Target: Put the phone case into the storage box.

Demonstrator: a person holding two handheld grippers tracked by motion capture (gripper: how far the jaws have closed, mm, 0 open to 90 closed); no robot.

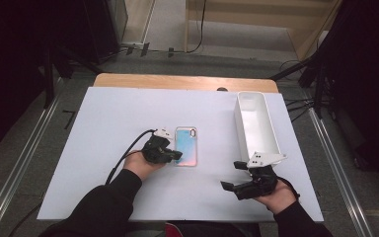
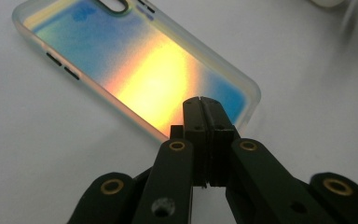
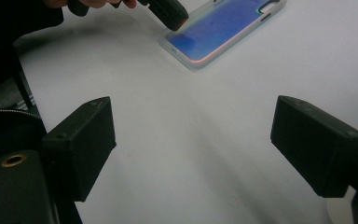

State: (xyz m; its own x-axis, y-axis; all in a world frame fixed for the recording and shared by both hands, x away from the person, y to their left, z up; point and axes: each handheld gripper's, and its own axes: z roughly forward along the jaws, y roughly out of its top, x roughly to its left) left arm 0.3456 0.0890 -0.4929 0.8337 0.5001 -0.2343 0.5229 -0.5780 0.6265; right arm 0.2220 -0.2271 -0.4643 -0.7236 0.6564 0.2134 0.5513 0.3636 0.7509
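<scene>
The clenched left hand-held gripper touches the iridescent phone case at its 7 o'clock corner. A white bin lies at 3 o'clock from the case. The released right hand-held gripper rests nearer, on the counter.

A white table with a wooden far edge stands on grey floor. Pale wooden panelling rises at one o'clock; black stands flank both sides.

The high view looks forward and down from above the person's side, taking in the whole white table sheet from well back. The left gripper view rides low along its own black jaws, very close over the iridescent translucent phone case. The right gripper view sits farther off, looking across the sheet toward that same case. All three share the case and the sheet around it.
</scene>
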